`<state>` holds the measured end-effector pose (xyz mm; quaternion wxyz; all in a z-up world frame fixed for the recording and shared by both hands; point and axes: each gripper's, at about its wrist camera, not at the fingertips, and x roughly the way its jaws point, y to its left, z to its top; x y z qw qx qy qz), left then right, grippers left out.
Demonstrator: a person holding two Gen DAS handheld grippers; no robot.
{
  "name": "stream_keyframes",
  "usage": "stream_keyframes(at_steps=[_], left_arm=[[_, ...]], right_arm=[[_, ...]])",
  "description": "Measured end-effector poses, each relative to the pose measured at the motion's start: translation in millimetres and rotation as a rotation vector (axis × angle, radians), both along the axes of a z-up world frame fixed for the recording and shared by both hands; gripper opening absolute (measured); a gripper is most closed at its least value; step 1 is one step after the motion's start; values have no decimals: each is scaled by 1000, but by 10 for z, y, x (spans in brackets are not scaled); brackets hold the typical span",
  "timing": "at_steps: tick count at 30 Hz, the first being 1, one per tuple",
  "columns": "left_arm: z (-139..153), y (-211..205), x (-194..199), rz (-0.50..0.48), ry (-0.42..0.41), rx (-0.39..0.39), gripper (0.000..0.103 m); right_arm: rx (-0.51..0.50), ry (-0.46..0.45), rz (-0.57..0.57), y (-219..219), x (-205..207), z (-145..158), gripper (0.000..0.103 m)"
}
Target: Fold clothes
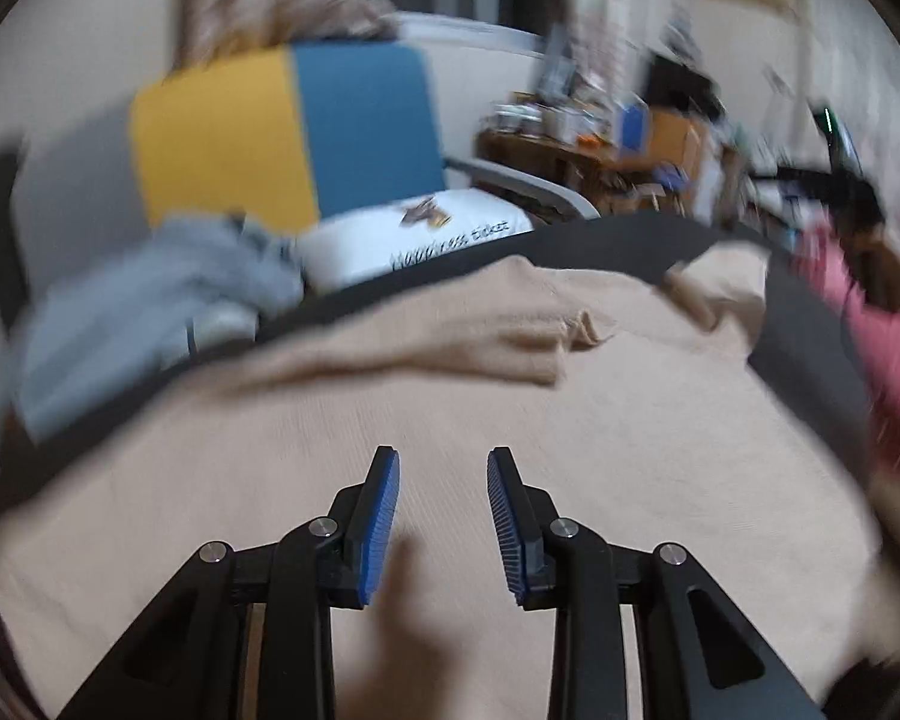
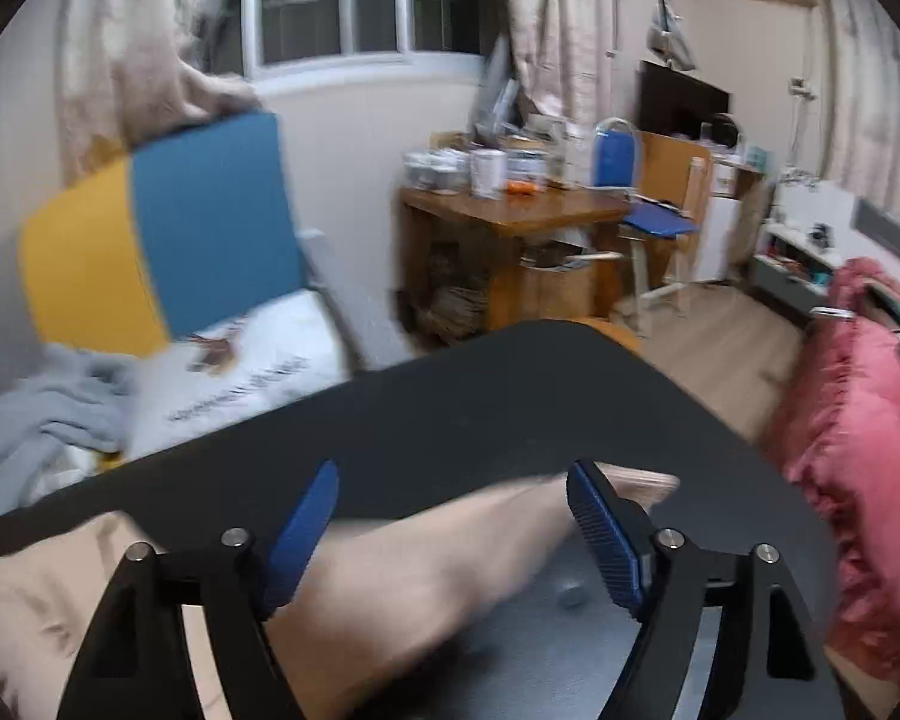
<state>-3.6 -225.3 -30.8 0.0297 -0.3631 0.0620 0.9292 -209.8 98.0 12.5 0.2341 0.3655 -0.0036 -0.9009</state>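
Beige garment [image 1: 390, 420] lies spread over the dark table [image 1: 600, 246], one sleeve folded across its upper part. Your left gripper [image 1: 443, 468] hangs over the cloth, jaws moderately apart, holding nothing. Your right gripper [image 2: 453, 480] sits above the garment's sleeve [image 2: 450, 546], which runs out over the table top between its blue pads [image 2: 303, 534]; jaws wide, nothing clamped. Behind: yellow-and-blue chair [image 2: 168, 228], grey clothing [image 1: 150, 312], white printed shirt [image 1: 426, 228]. Pink fabric [image 2: 858, 450] at the right.

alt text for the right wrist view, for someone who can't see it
The open right gripper straddles a strip of beige garment lying on a dark table. Behind are a yellow-and-blue chair holding a white printed shirt, and pink fabric at right.
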Motion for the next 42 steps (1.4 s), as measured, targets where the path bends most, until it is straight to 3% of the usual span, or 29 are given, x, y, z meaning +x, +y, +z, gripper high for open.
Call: stream_keyframes(at_steps=[4,7,9,12,16,20,22,28,30,32,37,42], left_arm=[[-65,193,-342,-129,0,-234,31],[-164,306,-538,-226,-11,-389,31],[-247,401,-655,-286,-14,-499,31],[-359,455,-875,-373,-42,-578,31],[-521,455,-1111,-484,-140,-590,31],[-658,470,-1231,-546,-190,-593,29],[-588,420,-1313,-506,-193,-495,6],[-107,-313,-1801,-192,-94,40,5],[-25,-645,-2000,-74,-63,164,5],[-40,-932,-2201,23,-63,246,5],[-335,-1297,-2531,190,-130,334,7],[-489,-1469,-2487,295,-157,434,18]], right_arm=[[-82,-28,-53,301,-149,77,90],[-247,-187,176,-271,-44,-277,98],[-287,-264,252,-652,47,-525,100],[-305,-336,316,-1070,131,-892,100],[-357,-302,292,-1119,167,-1207,103],[-372,-264,296,-1062,204,-1226,103],[-383,-262,296,-1031,200,-1219,103],[-380,-254,296,-1007,219,-1177,103],[-377,-251,293,-930,261,-1150,103],[-375,-248,290,-926,268,-1143,103],[-373,-241,283,-947,250,-1140,103],[-363,-243,280,-967,247,-1140,103]])
